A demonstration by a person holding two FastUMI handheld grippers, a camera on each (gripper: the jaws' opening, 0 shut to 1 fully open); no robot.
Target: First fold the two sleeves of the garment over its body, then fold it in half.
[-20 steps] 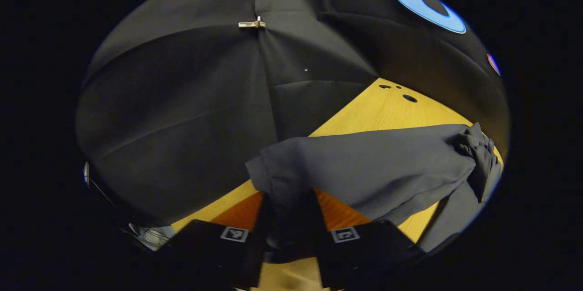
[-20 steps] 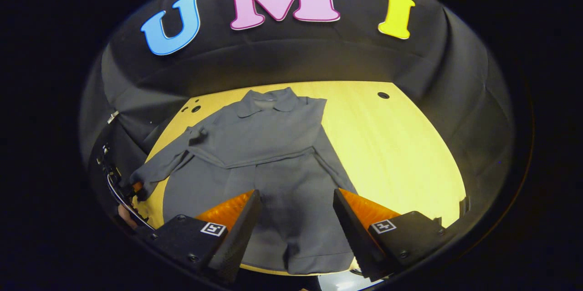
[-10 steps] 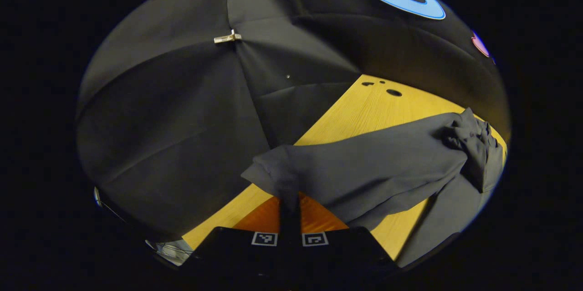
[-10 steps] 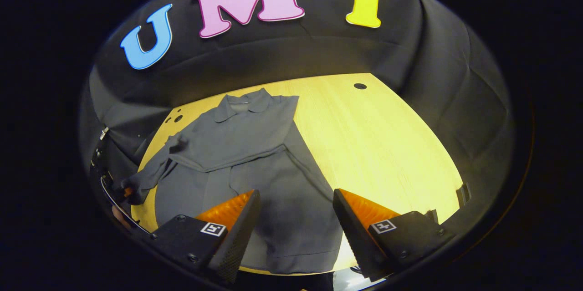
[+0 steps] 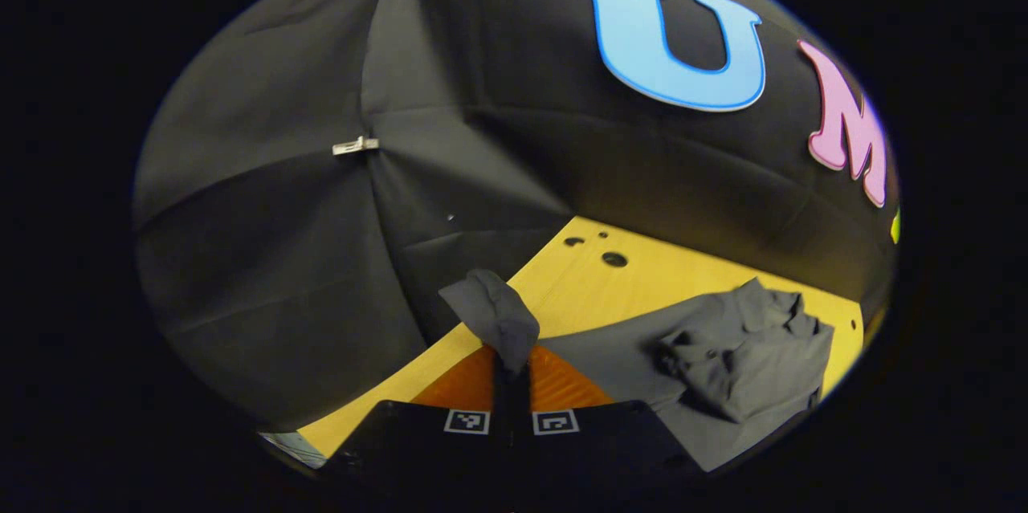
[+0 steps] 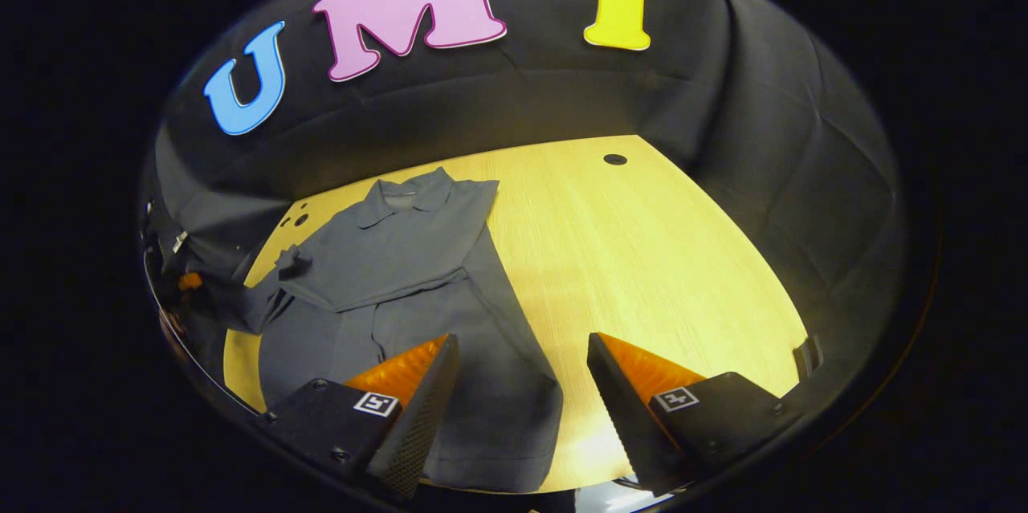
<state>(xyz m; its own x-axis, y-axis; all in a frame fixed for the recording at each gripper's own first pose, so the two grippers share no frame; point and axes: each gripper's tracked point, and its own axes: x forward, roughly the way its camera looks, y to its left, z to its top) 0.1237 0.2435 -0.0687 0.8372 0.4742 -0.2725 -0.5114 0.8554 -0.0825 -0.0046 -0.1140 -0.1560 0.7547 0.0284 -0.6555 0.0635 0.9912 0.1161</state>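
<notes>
My left hand-held gripper (image 5: 511,372) is clenched on the cuff end of the garment's sleeve (image 5: 494,316), which bunches up just above the fingertips at twelve o'clock in the left gripper view. From there the rest of the grey garment (image 5: 739,352) lies toward four o'clock on the tabletop (image 5: 642,276), crumpled near the shoulder. My right hand-held gripper (image 6: 522,384) is released, its fingers spread wide and holding nothing. In the right gripper view the garment (image 6: 401,256) lies flat on the tabletop (image 6: 642,256), collar at twelve o'clock, hem reaching between my fingers at six, with one sleeve already folded across the body. The other sleeve (image 6: 249,300) stretches off toward nine o'clock, where the left hand-held gripper (image 6: 190,282) grips it.
</notes>
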